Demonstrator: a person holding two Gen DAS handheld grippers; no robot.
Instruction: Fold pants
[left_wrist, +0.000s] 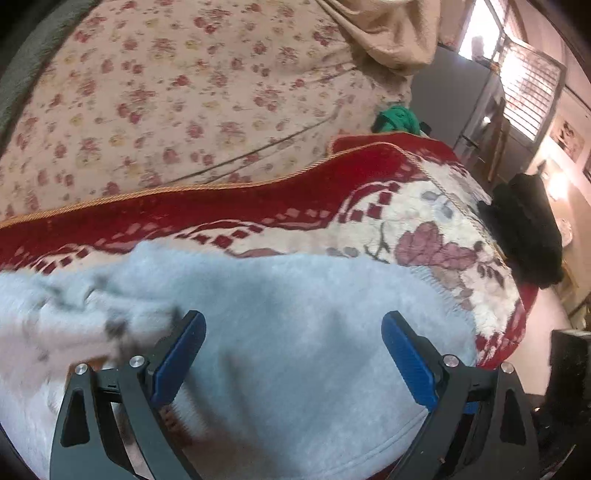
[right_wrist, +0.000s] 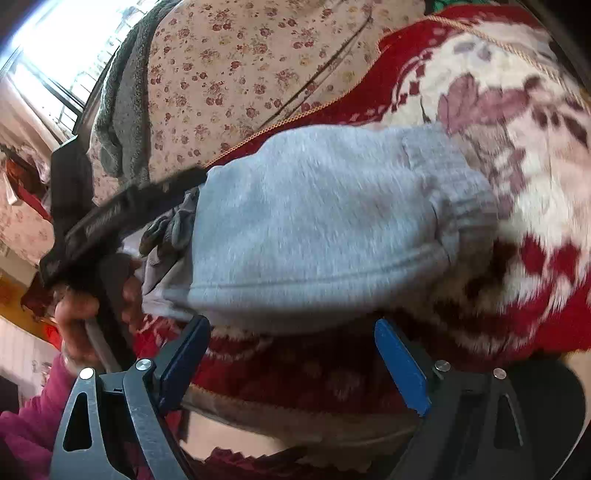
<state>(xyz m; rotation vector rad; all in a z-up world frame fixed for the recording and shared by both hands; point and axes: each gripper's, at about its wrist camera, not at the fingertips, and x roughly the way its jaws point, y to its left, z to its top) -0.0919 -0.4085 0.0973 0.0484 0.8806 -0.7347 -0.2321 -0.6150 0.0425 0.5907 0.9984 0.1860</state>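
Note:
Light grey sweatpants (left_wrist: 295, 332) lie folded on a red and white flowered blanket (left_wrist: 369, 206). In the left wrist view my left gripper (left_wrist: 293, 325) is open, just over the grey fabric, holding nothing. In the right wrist view the pants (right_wrist: 314, 229) form a thick bundle with a ribbed cuff (right_wrist: 461, 206) at the right. My right gripper (right_wrist: 291, 332) is open at the bundle's near edge, over the blanket (right_wrist: 498, 110), and empty. The person's left hand (right_wrist: 77, 306) with the other gripper shows at the bundle's left end.
A floral bedsheet (left_wrist: 166, 92) covers the bed beyond the blanket. A beige cloth (left_wrist: 388, 33) lies at the far end, a green item (left_wrist: 397, 118) by the bed edge. A black object (left_wrist: 524, 229) stands right of the bed. A grey blanket (right_wrist: 122, 110) lies at the far left.

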